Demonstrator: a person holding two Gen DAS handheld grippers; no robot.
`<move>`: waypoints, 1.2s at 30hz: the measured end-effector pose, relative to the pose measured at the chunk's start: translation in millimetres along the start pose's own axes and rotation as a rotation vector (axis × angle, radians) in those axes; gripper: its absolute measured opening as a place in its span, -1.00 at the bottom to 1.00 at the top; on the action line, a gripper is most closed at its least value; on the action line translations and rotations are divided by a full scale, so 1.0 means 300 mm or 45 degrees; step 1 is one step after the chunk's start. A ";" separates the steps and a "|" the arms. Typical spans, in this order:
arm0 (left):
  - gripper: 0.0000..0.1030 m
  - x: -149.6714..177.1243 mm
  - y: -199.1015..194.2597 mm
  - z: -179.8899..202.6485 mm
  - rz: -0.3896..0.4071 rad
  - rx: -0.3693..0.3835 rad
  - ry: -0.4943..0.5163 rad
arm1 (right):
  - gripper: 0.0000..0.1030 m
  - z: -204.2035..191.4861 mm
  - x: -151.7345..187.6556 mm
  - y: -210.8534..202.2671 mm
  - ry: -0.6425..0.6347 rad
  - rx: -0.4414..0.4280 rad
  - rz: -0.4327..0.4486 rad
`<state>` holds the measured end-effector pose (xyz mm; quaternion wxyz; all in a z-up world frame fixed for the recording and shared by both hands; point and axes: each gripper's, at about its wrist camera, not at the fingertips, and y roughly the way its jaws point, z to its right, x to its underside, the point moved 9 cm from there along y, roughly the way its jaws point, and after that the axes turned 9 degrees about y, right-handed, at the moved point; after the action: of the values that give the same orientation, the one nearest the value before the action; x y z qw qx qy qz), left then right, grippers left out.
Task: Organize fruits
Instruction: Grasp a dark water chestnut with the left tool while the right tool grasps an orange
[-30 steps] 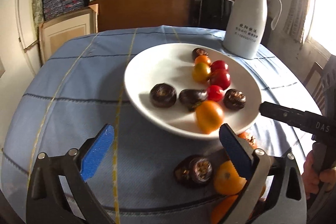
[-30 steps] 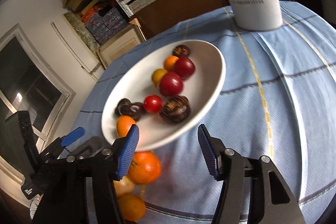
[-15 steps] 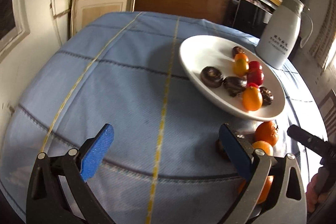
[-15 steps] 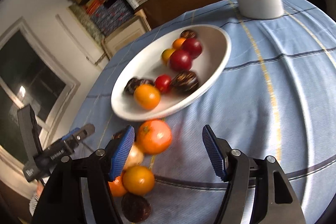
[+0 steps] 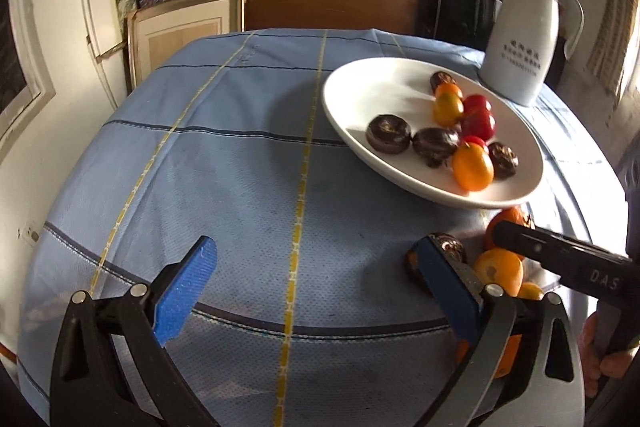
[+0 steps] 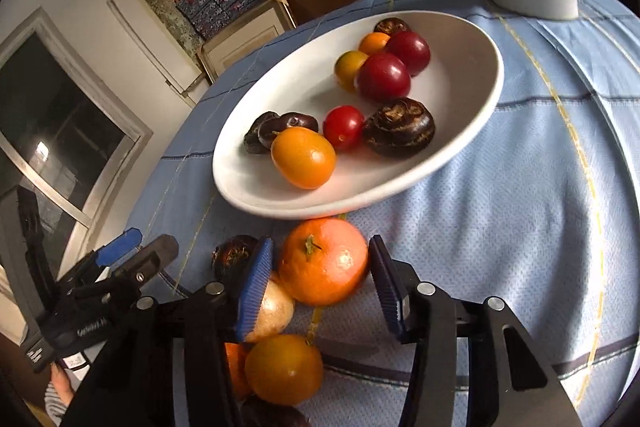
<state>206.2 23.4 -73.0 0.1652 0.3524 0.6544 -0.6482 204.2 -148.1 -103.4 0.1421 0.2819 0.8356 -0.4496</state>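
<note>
From the left wrist view, the left claw (image 5: 316, 291) hangs apart over bare tabletop (image 5: 240, 167); from the right wrist view, the right claw (image 6: 320, 283) brackets, unclamped, the tangerine (image 6: 323, 261) just beside the plate (image 6: 460, 147): close squarely, gently, then lift.

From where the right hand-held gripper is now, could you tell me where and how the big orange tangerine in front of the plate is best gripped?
Grip the tangerine across its widest middle, coming in level from the near side as the right hand-held gripper already does. It is round, stem up, and sits between the open fingers. A pale fruit presses against its left, so that finger has little room; the plate rim blocks the far side.
</note>
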 end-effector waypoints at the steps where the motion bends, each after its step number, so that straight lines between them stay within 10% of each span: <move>1: 0.91 0.002 0.005 0.010 -0.006 0.007 0.013 | -0.13 -0.003 0.001 0.002 -0.009 0.007 0.005; 13: 0.91 -0.015 0.070 0.122 -0.028 0.068 0.121 | -0.15 0.175 -0.049 -0.148 0.066 0.182 0.112; 21: 0.92 0.006 0.148 0.162 -0.158 0.270 0.086 | -0.15 0.208 -0.046 -0.117 0.105 0.172 0.071; 30: 0.92 0.048 0.079 0.004 -0.123 0.043 0.037 | -0.15 0.211 -0.037 -0.125 0.121 0.154 0.061; 36: 0.91 0.055 0.100 0.041 -0.134 0.076 0.066 | -0.14 0.204 -0.031 -0.124 0.108 0.163 0.059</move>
<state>212.1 12.8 -107.3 0.1032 0.3391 0.6565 -0.6658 188.3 -218.6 -107.7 0.0988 0.3285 0.8036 -0.4864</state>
